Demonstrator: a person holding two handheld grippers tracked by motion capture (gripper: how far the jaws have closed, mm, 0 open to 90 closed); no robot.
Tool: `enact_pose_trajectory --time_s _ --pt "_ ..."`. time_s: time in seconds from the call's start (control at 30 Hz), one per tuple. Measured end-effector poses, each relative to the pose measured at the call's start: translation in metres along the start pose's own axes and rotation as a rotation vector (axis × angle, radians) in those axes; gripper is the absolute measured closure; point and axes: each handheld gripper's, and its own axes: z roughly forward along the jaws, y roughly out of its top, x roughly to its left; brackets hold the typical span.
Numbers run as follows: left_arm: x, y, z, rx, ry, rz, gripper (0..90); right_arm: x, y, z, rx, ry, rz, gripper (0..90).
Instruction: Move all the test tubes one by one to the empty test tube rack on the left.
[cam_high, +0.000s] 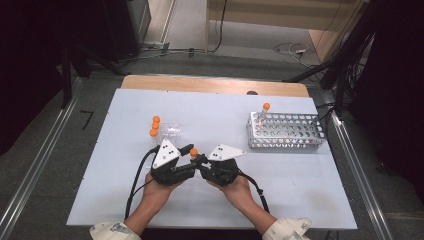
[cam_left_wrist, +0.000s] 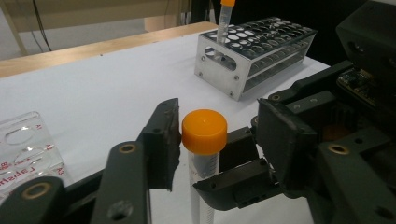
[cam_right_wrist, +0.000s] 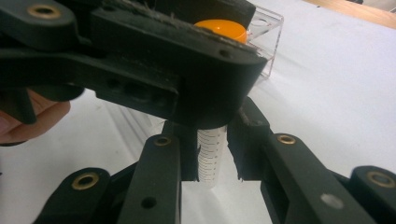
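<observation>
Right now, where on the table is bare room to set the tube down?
Bare sheet lies in front of the metal rack, and at the far middle between it and the clear rack. Crowded: around both tools, left and right, at the tube.

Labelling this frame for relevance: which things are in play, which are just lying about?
In play:
- clear graduated tube with orange cap, held by right gripper
- left gripper, at its cap

Lying about:
- perforated metal tube rack
- clear plastic rack
- white table

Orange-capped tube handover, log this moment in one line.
right gripper: shut on clear orange-capped plastic tube | left gripper: around cap, contact unclear | metal rack: one tube
</observation>
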Motion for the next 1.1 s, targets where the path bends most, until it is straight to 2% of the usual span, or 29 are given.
enact_pose_trajectory --time_s 0.47,0.7,0.8,0.9,1.03,1.1 --pt "0.000 0.000 -0.003 -0.022 0.034 0.010 68.4 0.001 0.000 -0.001 -0.007 0.007 0.002 71.9" --pt "0.000 0.000 -0.004 -0.031 0.031 0.010 69.3 0.001 0.000 -0.001 -0.012 0.009 0.005 71.3" --pt "0.000 0.001 -0.005 -0.031 0.030 0.013 69.8 0.001 0.000 -0.001 -0.012 0.023 0.003 64.5" --pt "0.000 0.003 -0.006 -0.039 0.024 0.016 69.9 0.001 0.000 0.000 -0.004 0.030 0.010 43.6" --pt "0.005 0.007 -0.012 -0.055 0.030 0.007 69.9 -0.002 -0.001 0.003 0.019 -0.006 0.026 25.4" --pt "0.009 0.011 -0.016 -0.063 0.040 -0.002 69.9 -0.005 -0.001 0.003 0.027 -0.025 0.036 22.9"
